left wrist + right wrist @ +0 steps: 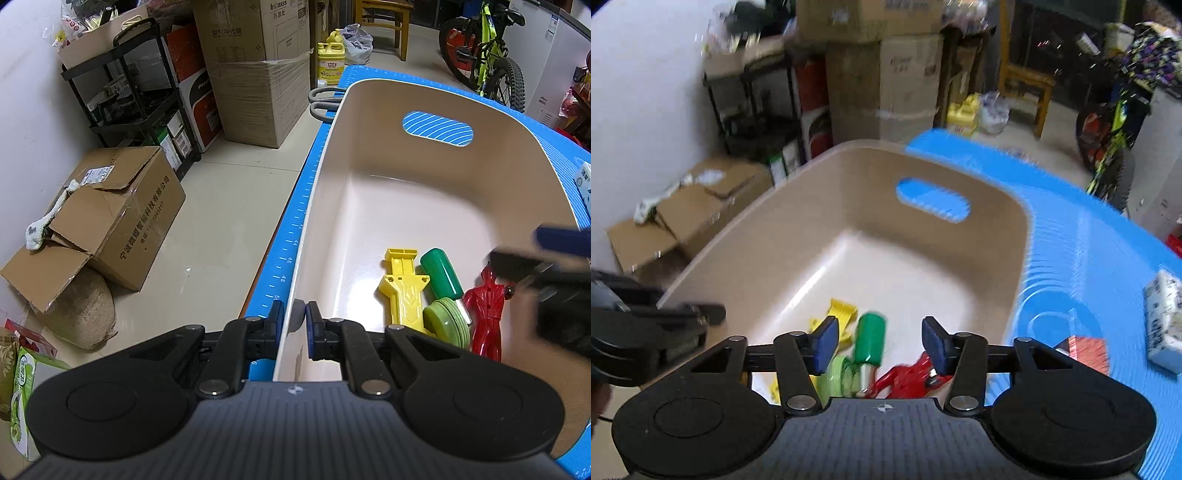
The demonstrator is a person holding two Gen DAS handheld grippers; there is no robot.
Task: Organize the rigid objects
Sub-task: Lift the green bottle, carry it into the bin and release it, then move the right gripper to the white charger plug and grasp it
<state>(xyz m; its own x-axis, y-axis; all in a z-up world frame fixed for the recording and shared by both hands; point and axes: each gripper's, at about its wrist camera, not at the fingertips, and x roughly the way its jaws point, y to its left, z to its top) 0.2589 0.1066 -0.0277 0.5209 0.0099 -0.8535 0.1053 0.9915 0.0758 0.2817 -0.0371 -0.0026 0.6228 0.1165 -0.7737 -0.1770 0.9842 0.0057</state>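
Observation:
A beige plastic bin [369, 147] stands on a blue mat [291, 240]. My left gripper [294, 325] is shut on the bin's near left rim, one pad on each side of the wall. On the bin's floor lie a yellow toy piece [400, 291], a green cylinder [441, 273], a green disc [447, 326] and a red figure [484, 314]. My right gripper [881, 341] hangs open over them with nothing between its pads; the green cylinder [870, 339] and red figure [912, 376] show below it. It appears blurred at the right edge of the left wrist view.
Grey-handled scissors [325, 103] lie on the mat behind the bin's far left corner. Right of the bin are a white printed carton [1165, 321] and a small red box [1086, 349]. Cardboard boxes [110, 221], a black shelf and a bicycle [491, 55] stand on the floor.

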